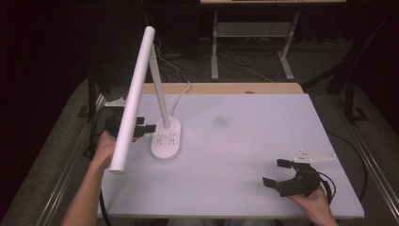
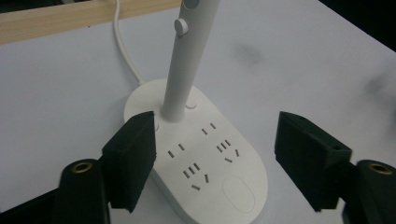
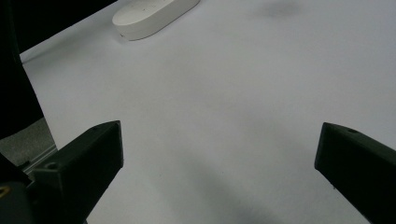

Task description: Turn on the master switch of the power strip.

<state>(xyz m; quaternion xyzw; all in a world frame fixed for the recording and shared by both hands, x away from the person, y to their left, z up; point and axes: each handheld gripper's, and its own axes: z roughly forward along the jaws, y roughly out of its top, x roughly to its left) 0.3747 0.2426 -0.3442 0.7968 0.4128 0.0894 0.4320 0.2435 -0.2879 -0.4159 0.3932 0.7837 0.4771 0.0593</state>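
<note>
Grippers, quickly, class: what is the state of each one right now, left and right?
Left gripper: open, jaws either side of the lamp base, not pressing on it.
Right gripper: open, holding nothing, over the bare table.

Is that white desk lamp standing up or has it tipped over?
Upright: the lamp's base sits flat on the table, its stem rising and the light bar raised.
</note>
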